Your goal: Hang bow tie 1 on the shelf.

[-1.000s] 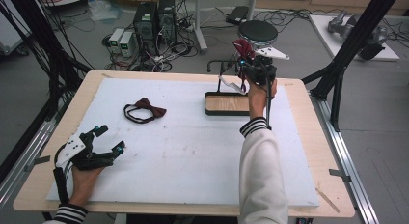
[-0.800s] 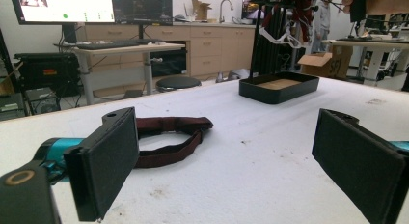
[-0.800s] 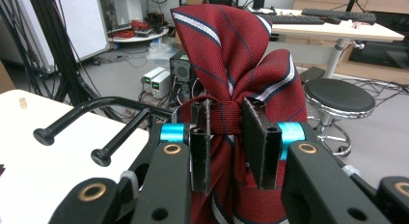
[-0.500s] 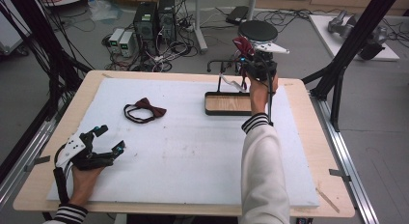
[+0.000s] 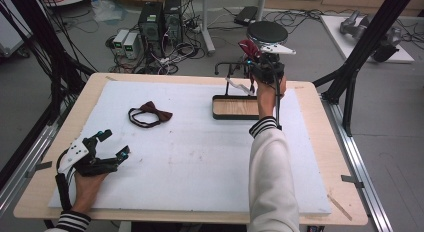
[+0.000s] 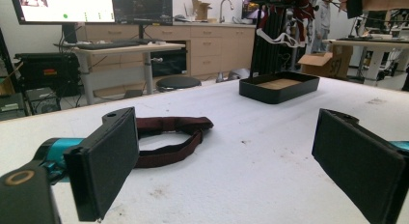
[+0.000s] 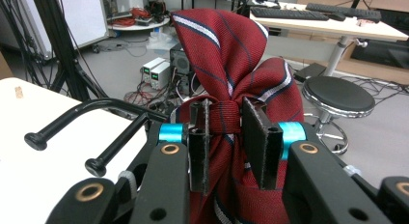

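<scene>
The right gripper [image 7: 226,147] is holding a red striped bow tie [image 7: 231,74] above the rack [image 5: 231,68] at the far side of the bench [image 5: 310,142]; its jaws are clamping the knot. The left gripper [image 5: 112,144] is resting near the front left, with jaws wide apart. A dark bow tie [image 5: 149,114] is lying well ahead of it. The black tray [image 5: 235,108] is showing only its wooden bottom.
</scene>
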Available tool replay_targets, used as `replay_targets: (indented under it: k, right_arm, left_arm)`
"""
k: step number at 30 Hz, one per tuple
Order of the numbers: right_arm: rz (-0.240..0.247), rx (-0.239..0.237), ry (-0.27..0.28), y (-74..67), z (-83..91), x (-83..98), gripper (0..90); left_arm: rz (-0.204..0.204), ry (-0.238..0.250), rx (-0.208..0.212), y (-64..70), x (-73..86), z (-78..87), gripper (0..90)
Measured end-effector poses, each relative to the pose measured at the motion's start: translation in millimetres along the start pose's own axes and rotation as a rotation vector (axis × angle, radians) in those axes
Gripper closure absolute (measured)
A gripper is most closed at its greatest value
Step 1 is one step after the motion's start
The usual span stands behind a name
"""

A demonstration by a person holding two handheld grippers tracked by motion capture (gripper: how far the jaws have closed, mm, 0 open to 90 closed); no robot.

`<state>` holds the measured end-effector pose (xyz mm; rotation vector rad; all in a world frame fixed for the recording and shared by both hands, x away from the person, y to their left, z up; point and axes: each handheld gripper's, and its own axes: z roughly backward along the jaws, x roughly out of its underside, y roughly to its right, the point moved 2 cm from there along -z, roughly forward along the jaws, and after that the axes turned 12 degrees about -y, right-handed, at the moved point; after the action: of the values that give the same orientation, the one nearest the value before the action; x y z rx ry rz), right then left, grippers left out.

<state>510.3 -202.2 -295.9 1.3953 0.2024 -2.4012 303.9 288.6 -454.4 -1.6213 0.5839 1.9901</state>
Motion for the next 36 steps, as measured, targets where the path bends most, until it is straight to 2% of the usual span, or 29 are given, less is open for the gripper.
replay_targets:
  k: [12,20,24,26,28,30,36]
  right_arm:
    - [0.026,0.024,-0.027,-0.5,4.1,0.2,69.4]
    - [0.011,0.022,-0.024,1.1,7.6,2.2,63.8]
    - [-0.009,0.000,-0.007,1.0,11.8,1.1,54.0]
    - [-0.016,-0.007,0.000,0.7,14.4,0.4,42.5]
    - [-0.019,-0.038,-0.004,0.5,16.5,0.5,37.3]
    - [-0.014,-0.041,-0.007,0.7,18.1,0.5,30.7]
    - [-0.040,-0.091,0.027,0.4,29.1,-1.8,21.8]
  left_arm:
    - [-0.006,-0.003,0.001,-0.1,0.0,0.2,9.7]
    - [-0.006,-0.002,0.001,0.1,0.0,0.1,9.7]
    - [-0.007,-0.003,0.001,0.2,0.0,0.1,9.7]
    - [-0.008,-0.003,0.001,0.3,0.0,0.2,9.7]
    - [-0.008,-0.002,0.000,0.4,0.0,0.2,9.7]
    - [-0.009,-0.002,-0.001,0.4,0.0,0.2,9.6]
    - [-0.011,-0.001,-0.002,0.5,0.1,0.4,9.7]
